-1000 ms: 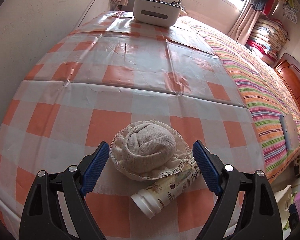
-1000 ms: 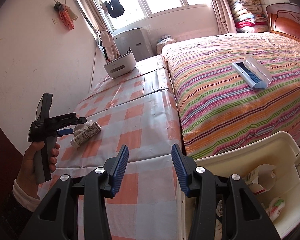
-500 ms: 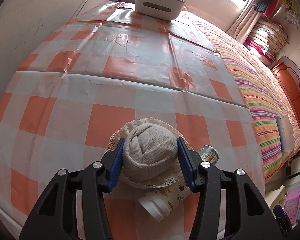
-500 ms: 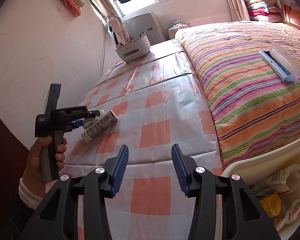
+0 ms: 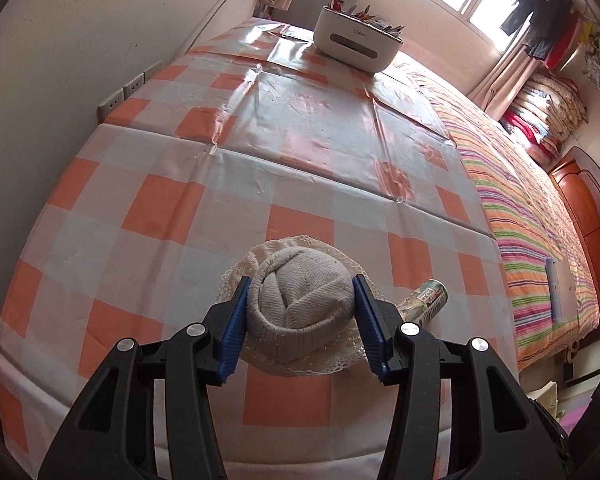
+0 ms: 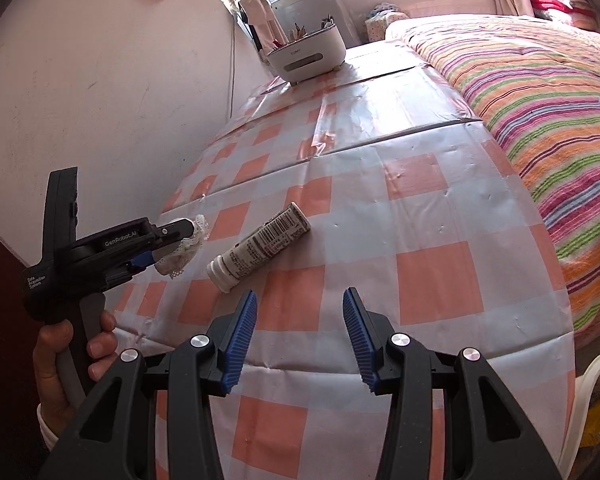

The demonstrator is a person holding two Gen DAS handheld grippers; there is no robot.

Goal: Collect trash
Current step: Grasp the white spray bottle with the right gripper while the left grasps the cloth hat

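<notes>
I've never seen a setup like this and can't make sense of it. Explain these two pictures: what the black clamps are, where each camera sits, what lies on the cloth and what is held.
There is no robot here. A person holds a black pistol-grip tool with two blue-padded fingers in each hand, and a wide-angle camera on each tool looks out along those fingers.

One picture comes from the left tool. Its pads press on a rolled beige sock with lace trim.

The other comes from the right tool, which is open with nothing between its pads. It also shows the left tool from the side, and the person's hand holding it.

On the checked tablecloth lie a small labelled bottle on its side and, far back, a white organiser box.
</notes>
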